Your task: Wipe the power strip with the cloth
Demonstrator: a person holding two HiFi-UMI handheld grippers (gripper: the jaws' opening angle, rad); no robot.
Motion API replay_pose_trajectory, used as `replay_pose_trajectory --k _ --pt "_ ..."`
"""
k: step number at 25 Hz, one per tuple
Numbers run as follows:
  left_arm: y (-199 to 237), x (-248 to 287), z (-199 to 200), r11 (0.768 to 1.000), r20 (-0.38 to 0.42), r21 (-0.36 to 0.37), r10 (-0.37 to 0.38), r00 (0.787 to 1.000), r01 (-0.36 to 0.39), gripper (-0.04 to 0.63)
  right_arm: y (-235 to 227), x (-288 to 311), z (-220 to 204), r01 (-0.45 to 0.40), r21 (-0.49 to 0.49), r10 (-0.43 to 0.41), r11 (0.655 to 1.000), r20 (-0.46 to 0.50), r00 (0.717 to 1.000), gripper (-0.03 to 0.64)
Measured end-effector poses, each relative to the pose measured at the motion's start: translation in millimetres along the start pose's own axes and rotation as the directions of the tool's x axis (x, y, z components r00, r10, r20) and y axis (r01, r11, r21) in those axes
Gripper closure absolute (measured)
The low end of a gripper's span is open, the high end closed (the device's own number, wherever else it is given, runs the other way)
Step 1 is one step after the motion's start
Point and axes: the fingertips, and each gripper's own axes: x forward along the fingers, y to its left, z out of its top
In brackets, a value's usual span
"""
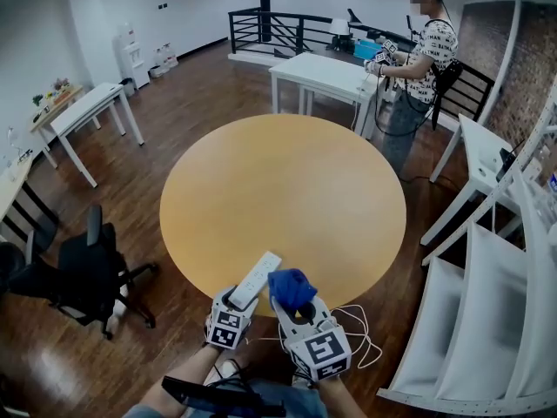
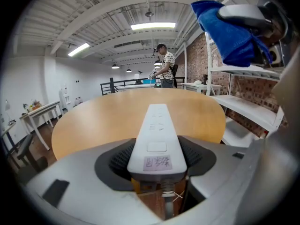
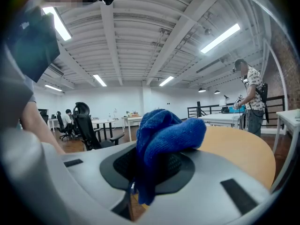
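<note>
Fingers of the left gripper [image 1: 236,302] are closed on the near end of the white power strip [image 1: 256,279], pads against its two long sides. Those of the right gripper [image 1: 294,308] are pinched on a bunched blue cloth [image 1: 291,286]. Both sit at the 6 o'clock edge of the round wooden table [image 1: 278,190]. The strip is held off the surface, its free end aimed toward 1 o'clock, and the cloth is just at its 3 o'clock side, close but seemingly not touching. I judge the wiping has not begun: this looks like the lining-up step. Next, the cloth needs bringing onto the strip's socket face and drawing along its length while the left grip holds steady.
</note>
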Motion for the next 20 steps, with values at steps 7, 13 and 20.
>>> replay_pose_trajectory --k 7,13,20 --pt "-1.9 -14.3 17.5 0.999 0.057 -0.026 -0.037 0.998 0.038 0.308 1.3 -0.1 0.5 -0.003 0.013 0.003 1.0 0.01 1.0 0.548" --pt "3.9 -48.4 72.1 0.997 0.217 -0.046 -0.051 0.975 0.062 0.308 4.1 0.2 16.6 -0.018 0.003 0.017 1.0 0.046 0.999 0.548" --pt "5.6 -111.3 164.2 0.999 0.391 0.001 -0.047 0.919 0.05 0.31 12.2 -3.8 75.9 -0.058 -0.054 0.066 0.997 0.158 0.985 0.548"
